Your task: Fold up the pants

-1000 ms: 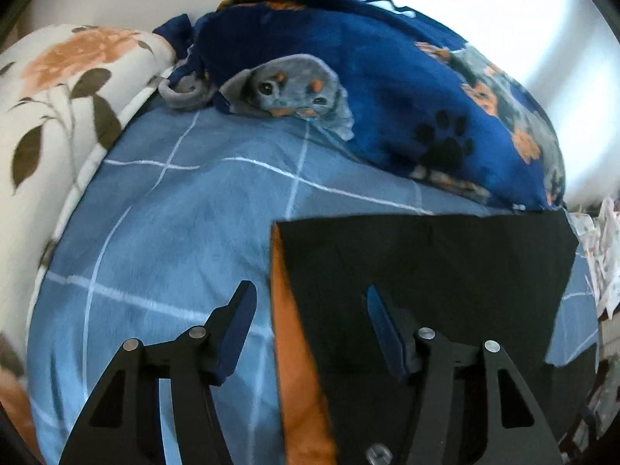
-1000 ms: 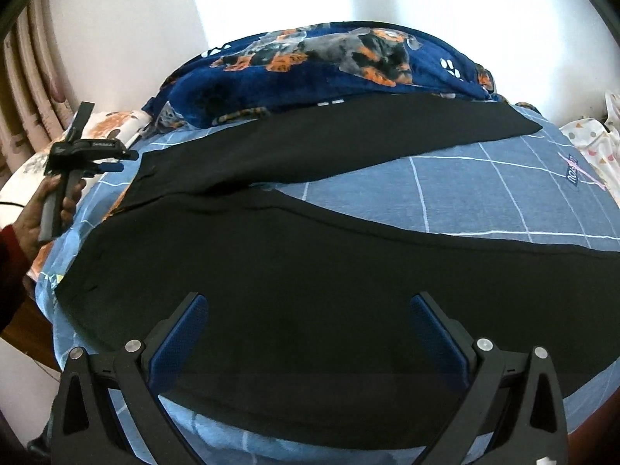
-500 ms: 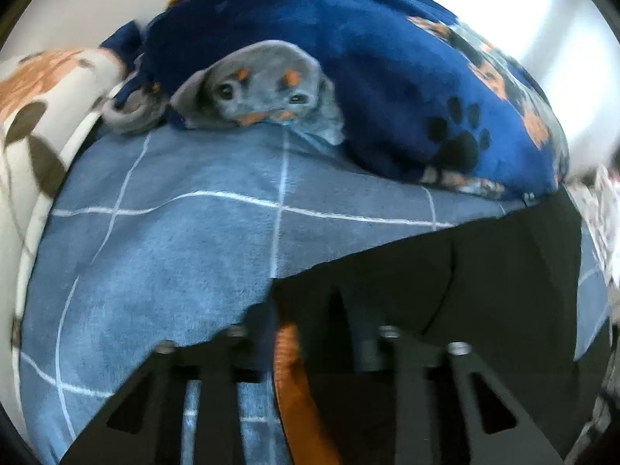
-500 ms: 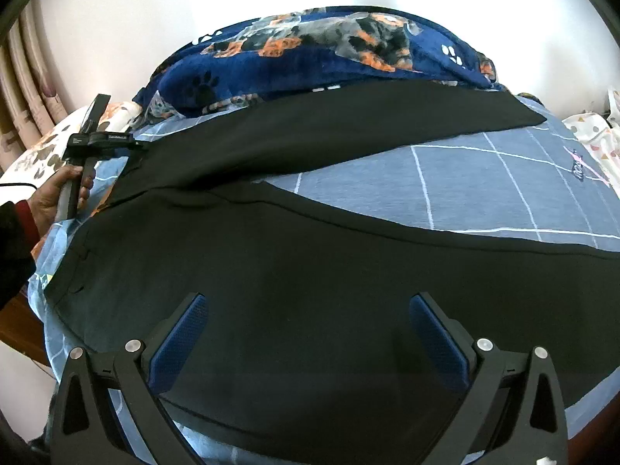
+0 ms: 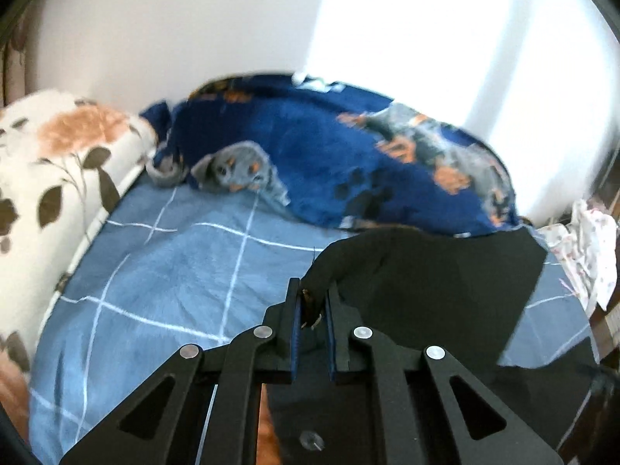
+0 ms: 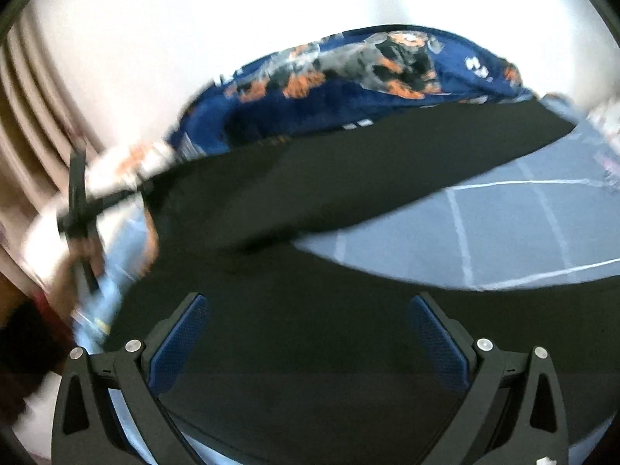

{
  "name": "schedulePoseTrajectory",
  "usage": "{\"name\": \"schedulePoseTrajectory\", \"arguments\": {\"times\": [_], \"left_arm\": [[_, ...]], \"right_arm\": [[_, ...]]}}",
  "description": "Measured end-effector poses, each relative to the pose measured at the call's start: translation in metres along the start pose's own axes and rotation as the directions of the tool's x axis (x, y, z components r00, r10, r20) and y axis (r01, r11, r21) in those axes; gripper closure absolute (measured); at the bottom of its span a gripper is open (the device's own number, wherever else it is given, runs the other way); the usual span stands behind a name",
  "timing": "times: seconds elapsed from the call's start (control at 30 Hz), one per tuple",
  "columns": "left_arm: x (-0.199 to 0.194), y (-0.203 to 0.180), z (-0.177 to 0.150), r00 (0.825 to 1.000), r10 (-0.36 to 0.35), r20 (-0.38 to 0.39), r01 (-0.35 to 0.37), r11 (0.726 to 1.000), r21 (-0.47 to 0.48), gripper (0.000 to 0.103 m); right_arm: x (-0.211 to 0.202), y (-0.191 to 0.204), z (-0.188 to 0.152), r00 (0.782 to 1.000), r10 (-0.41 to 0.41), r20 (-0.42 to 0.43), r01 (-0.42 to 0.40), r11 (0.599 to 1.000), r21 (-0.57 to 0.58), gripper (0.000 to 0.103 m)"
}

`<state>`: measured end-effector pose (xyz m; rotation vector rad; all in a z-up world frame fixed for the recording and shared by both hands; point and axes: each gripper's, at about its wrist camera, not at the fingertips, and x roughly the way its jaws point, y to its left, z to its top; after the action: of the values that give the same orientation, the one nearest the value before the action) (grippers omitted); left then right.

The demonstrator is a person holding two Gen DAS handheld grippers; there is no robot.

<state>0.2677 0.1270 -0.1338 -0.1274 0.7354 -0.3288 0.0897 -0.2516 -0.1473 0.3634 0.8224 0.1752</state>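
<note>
Black pants (image 6: 310, 286) lie spread over a blue checked bedsheet (image 6: 503, 224), one leg running toward the far right. In the left wrist view my left gripper (image 5: 312, 310) is shut on the corner of the black pants (image 5: 426, 290), and that corner hangs lifted off the sheet. The right wrist view shows the left gripper (image 6: 83, 209), blurred, at the far left with the cloth rising to it. My right gripper (image 6: 306, 333) stands open above the near leg, nothing between its blue pads (image 6: 178, 345).
A dark blue dog-print blanket (image 5: 348, 162) is heaped along the back by the white wall. A floral pillow (image 5: 50, 162) sits at the left. White patterned cloth (image 5: 593, 248) lies at the right edge. A person's hand (image 6: 77, 267) holds the left gripper.
The left gripper closed on the pants' corner and rose, pulling the cloth up off the sheet. The right gripper stayed open and shifted a little over the near leg.
</note>
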Motion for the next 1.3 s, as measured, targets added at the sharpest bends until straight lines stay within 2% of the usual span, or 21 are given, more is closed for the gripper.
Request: {"name": "schedulePoseTrajectory", "arguments": {"times": [0.13, 0.2, 0.3, 0.33, 0.43, 0.47, 0.57, 0.63, 0.67, 0.7, 0.73, 0.77, 0.8, 0.87, 0.9, 0.97, 1.03, 1.17, 1.3], "left_arm": [[-0.039, -0.024, -0.02, 0.999, -0.015, 0.048, 0.014, 1.0, 0.026, 0.092], [-0.058, -0.033, -0.033, 0.998, -0.033, 0.06, 0.031, 0.999, 0.027, 0.092], [-0.079, -0.046, -0.053, 0.996, -0.038, 0.08, 0.036, 0.999, 0.023, 0.092], [-0.083, -0.049, -0.059, 0.996, -0.04, 0.083, 0.039, 0.999, 0.016, 0.092], [-0.091, -0.053, -0.074, 0.996, -0.052, 0.068, 0.053, 0.999, -0.011, 0.092], [-0.091, -0.053, -0.078, 0.997, -0.058, 0.059, 0.059, 0.998, -0.027, 0.092], [-0.089, -0.051, -0.087, 0.997, -0.075, 0.033, 0.078, 0.994, -0.075, 0.092], [-0.09, -0.05, -0.091, 0.997, -0.075, 0.03, 0.077, 0.993, -0.094, 0.092], [-0.089, -0.049, -0.092, 0.997, -0.077, 0.026, 0.079, 0.992, -0.101, 0.092], [-0.088, -0.049, -0.092, 0.997, -0.077, 0.021, 0.078, 0.991, -0.105, 0.092], [-0.087, -0.049, -0.092, 0.997, -0.072, 0.017, 0.074, 0.992, -0.105, 0.092], [-0.086, -0.049, -0.092, 0.997, -0.072, 0.013, 0.073, 0.992, -0.103, 0.092], [-0.086, -0.049, -0.092, 0.998, -0.065, 0.008, 0.066, 0.993, -0.1, 0.092], [-0.087, -0.044, -0.091, 0.998, -0.054, 0.008, 0.055, 0.993, -0.105, 0.092], [-0.089, -0.041, -0.091, 0.999, -0.049, 0.007, 0.05, 0.992, -0.113, 0.092], [-0.093, -0.032, -0.091, 0.999, -0.035, 0.003, 0.035, 0.992, -0.12, 0.092], [-0.097, -0.024, -0.094, 1.0, -0.026, -0.007, 0.025, 0.991, -0.128, 0.091], [-0.105, -0.014, -0.104, 0.999, 0.002, -0.036, -0.007, 0.992, -0.127, 0.091], [-0.115, -0.007, -0.117, 0.998, 0.025, -0.057, -0.032, 0.991, -0.129, 0.09]], "right_arm": [[0.018, -0.011, 0.039, 0.989, 0.148, 0.005, -0.148, 0.981, 0.13, 0.001], [0.033, -0.013, 0.061, 0.978, 0.211, 0.001, -0.208, 0.965, 0.16, 0.006], [0.057, -0.018, 0.091, 0.966, 0.259, -0.001, -0.253, 0.944, 0.21, 0.015], [0.064, -0.022, 0.099, 0.961, 0.277, 0.0, -0.27, 0.934, 0.233, 0.018], [0.09, -0.042, 0.123, 0.941, 0.339, 0.01, -0.318, 0.871, 0.375, 0.018], [0.101, -0.05, 0.131, 0.936, 0.352, 0.015, -0.325, 0.846, 0.422, 0.018], [0.124, -0.066, 0.146, 0.937, 0.349, 0.018, -0.31, 0.806, 0.504, 0.018], [0.141, -0.073, 0.152, 0.943, 0.333, -0.019, -0.272, 0.8, 0.534, 0.022], [0.153, -0.077, 0.155, 0.945, 0.325, -0.043, -0.249, 0.795, 0.553, 0.026], [0.161, -0.079, 0.156, 0.943, 0.328, -0.061, -0.241, 0.795, 0.557, 0.04], [0.169, -0.08, 0.158, 0.941, 0.325, -0.089, -0.225, 0.803, 0.551, 0.065], [0.175, -0.08, 0.159, 0.943, 0.311, -0.115, -0.202, 0.815, 0.543, 0.08], [0.177, -0.081, 0.158, 0.946, 0.295, -0.131, -0.181, 0.821, 0.542, 0.095], [0.169, -0.08, 0.151, 0.951, 0.288, -0.115, -0.185, 0.823, 0.538, 0.096], [0.161, -0.076, 0.147, 0.956, 0.273, -0.11, -0.182, 0.841, 0.509, 0.097], [0.137, -0.066, 0.133, 0.962, 0.26, -0.082, -0.194, 0.864, 0.464, 0.097], [0.112, -0.064, 0.115, 0.963, 0.264, -0.057, -0.212, 0.871, 0.443, 0.097], [0.065, -0.057, 0.062, 0.96, 0.274, -0.059, -0.223, 0.875, 0.429, 0.097], [0.035, -0.052, 0.002, 0.951, 0.297, -0.084, -0.226, 0.855, 0.467, 0.098]]}}
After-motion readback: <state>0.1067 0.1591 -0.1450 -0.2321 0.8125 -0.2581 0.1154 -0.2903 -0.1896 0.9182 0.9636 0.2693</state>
